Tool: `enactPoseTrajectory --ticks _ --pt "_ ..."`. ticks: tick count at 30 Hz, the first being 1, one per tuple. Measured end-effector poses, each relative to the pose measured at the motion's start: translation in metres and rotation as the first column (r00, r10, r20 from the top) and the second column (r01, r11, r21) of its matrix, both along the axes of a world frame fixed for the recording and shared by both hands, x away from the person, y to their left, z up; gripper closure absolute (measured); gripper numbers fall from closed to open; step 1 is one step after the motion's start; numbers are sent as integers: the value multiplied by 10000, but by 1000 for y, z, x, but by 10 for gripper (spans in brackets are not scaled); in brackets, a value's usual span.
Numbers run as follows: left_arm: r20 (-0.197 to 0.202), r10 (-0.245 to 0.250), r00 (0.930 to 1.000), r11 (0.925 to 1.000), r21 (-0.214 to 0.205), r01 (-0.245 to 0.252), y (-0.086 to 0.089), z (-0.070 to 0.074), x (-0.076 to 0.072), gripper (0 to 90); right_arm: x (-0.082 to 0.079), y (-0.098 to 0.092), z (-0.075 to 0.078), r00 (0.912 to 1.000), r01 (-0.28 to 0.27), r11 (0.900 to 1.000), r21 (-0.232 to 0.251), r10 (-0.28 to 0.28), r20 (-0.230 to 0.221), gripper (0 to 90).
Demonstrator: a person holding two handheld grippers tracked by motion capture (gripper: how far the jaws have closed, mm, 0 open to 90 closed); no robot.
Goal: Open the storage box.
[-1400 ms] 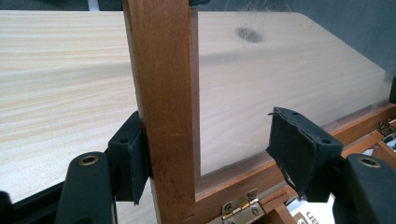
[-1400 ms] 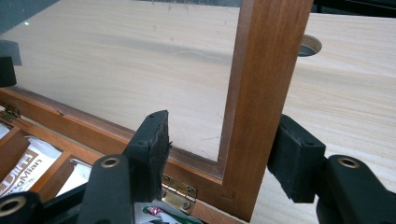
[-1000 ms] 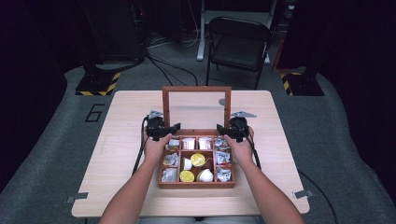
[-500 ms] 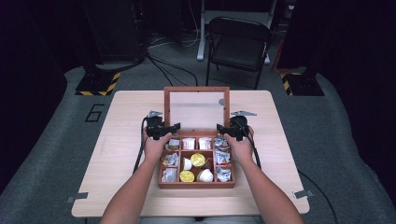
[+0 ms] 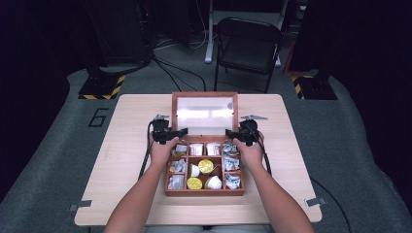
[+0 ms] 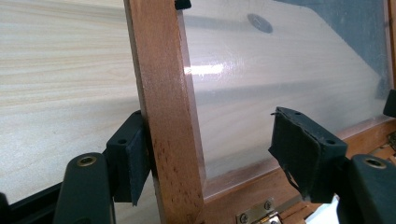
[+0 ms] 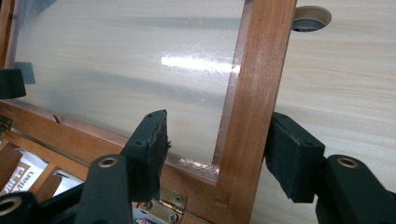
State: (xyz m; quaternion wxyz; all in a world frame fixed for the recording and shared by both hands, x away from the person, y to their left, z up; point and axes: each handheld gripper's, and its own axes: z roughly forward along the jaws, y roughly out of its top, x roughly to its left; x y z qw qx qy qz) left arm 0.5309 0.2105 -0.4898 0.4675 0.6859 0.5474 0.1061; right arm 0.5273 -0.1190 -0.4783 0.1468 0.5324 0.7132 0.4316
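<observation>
A wooden compartment box sits on the table with its clear-paned lid standing upright. Inside are paper sachets and small yellow-topped cups. My left gripper straddles the lid's left rail. Its jaws have just been opening: the outer pad rests against the wood, the inner pad stands well off over the pane. My right gripper straddles the right rail, open, with its inner pad clear of the wood.
The light wood table has bare room to either side of the box. A round cable hole lies in the tabletop beyond the lid. A folding chair stands past the far edge. Brass hinges join lid and box.
</observation>
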Motion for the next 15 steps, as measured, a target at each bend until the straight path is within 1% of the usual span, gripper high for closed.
enactPoseTrajectory --ticks 1,3,5,10,15 --pt "-33 14 10000 10000 5 -14 0 0 0 311 0 0 0 10000 31 10000 63 -30 -87 413" --pt "-18 26 10000 10000 -4 -26 0 -1 1 309 1 0 -1 10000 38 10000 72 -37 -86 413" --pt "-86 26 10000 10000 -32 -26 0 -1 1 305 1 -1 -1 10000 -7 10000 68 7 -77 413" --pt "-174 -53 9998 9997 242 57 -2 -2 1 279 2 -2 -3 9998 37 9998 189 -33 -194 414" --pt "-250 -93 9996 9996 257 100 -2 -2 1 276 3 -2 -3 9996 42 9996 269 -34 -274 413"
